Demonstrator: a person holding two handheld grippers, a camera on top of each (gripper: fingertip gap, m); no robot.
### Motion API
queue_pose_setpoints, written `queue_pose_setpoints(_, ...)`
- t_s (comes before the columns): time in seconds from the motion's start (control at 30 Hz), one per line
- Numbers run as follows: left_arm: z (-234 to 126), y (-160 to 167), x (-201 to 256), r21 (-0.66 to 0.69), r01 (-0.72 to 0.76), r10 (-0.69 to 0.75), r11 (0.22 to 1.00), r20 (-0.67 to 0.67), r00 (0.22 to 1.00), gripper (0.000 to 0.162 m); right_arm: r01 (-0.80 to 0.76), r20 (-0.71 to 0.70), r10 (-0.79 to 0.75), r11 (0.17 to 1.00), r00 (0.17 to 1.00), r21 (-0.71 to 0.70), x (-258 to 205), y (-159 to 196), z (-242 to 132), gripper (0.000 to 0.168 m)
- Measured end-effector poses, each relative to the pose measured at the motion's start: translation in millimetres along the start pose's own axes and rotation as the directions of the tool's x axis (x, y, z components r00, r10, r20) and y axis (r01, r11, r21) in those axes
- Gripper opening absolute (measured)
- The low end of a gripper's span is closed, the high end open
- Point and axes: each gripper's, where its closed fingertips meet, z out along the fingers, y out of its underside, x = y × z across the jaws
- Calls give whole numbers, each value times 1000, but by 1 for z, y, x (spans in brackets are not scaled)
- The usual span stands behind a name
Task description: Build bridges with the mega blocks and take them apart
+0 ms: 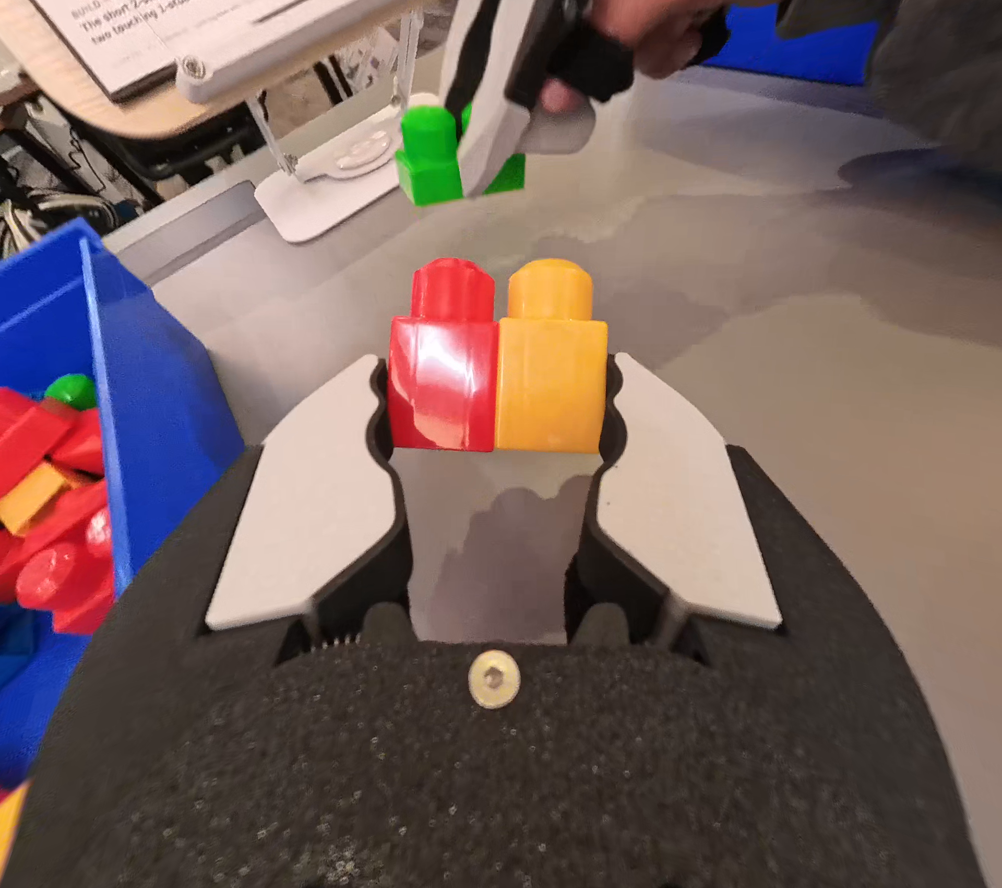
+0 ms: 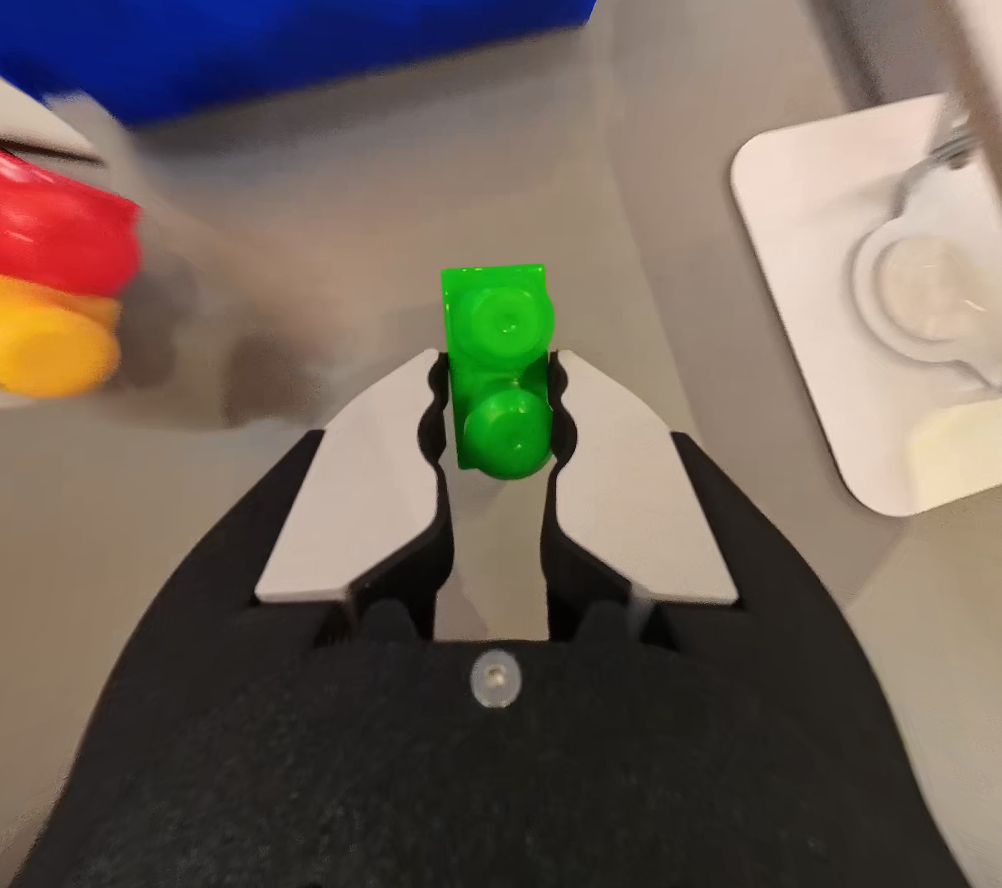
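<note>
A: Left gripper [image 1: 496,406]?
B: Jaws clamped on glossy red one-stud plastic block [image 1: 442,384] & touching yellow one-stud plastic block [image 1: 550,387], side by side, centre of grey tabletop [image 1: 759,346].
A: Right gripper [image 2: 499,406]?
B: Pinching bright green two-stud plastic block [image 2: 496,363] farther back, near white stand base [image 2: 802,319].

Grey table [image 1: 759,374]: a red block [image 1: 442,384] and a yellow block [image 1: 550,384] stand on it side by side, touching. A green block [image 1: 428,157] sits nearer the far edge, beside a white stand base [image 1: 325,205]. A blue bin [image 1: 152,374] rests at the left edge.
</note>
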Motion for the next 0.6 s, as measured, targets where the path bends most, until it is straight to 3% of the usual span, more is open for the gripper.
queue_pose_setpoints(0.1,10,-17,-7,25,-91,91,996,20,996,75,-146,40,141,979,989,141,-1,-12,-36,35)
queue_pose_setpoints(0.17,22,-33,-11,50,-131,130,990,17,991,75,-294,143,268,931,953,215,-1,-17,-56,35)
queue_pose_setpoints(0.33,62,-76,-13,139,-249,250,958,13,968,75,-625,459,478,739,749,251,5,-20,-83,35)
queue_pose_setpoints(0.43,90,-89,-8,180,-304,307,935,14,952,74,-711,573,500,666,649,225,6,-16,-87,35)
queue_pose_setpoints(0.6,121,-91,3,204,-333,342,920,-10,940,75,-692,524,509,680,683,242,11,4,-84,35)
